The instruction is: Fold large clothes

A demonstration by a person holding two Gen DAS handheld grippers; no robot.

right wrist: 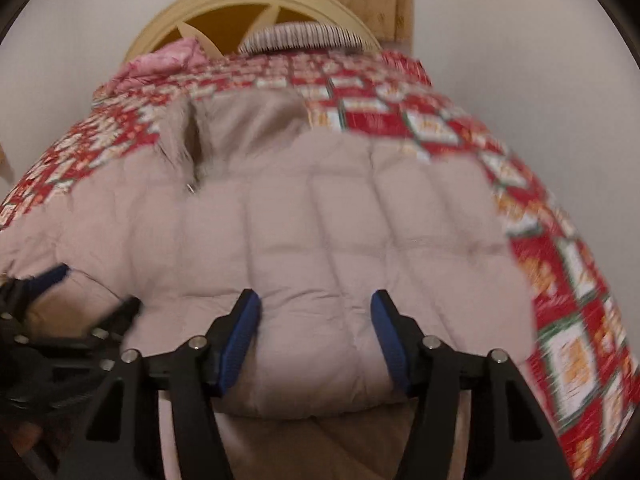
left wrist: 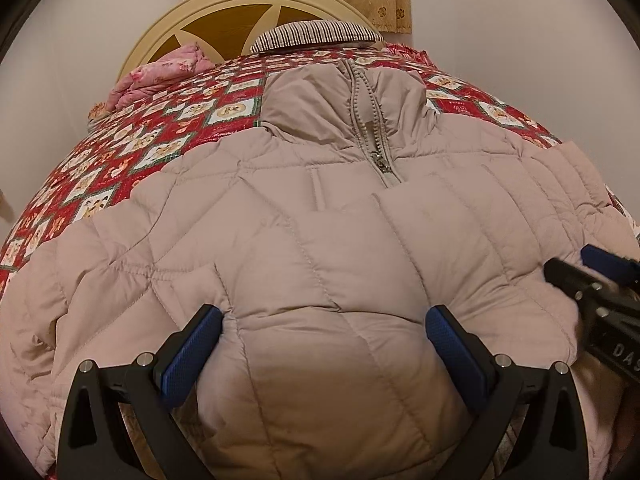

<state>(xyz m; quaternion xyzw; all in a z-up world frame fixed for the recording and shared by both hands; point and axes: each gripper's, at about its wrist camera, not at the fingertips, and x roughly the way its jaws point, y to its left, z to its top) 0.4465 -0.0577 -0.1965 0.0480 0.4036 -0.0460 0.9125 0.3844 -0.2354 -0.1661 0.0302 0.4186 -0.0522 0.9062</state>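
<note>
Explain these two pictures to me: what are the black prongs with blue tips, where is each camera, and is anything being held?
No robot here: a person carries a two-finger gripper in each hand, with a wide-angle camera on each looking along its fingers. One view looks over the left gripper, the other over the right gripper; the blue parts are grip pads. A beige quilted jacket, zipper up, lies on a bed with a red patterned bedspread. Both grippers stand open with the jacket's puffy hem bulging between their fingers; whether either pinches it is unclear. The right view is blurred.
</note>
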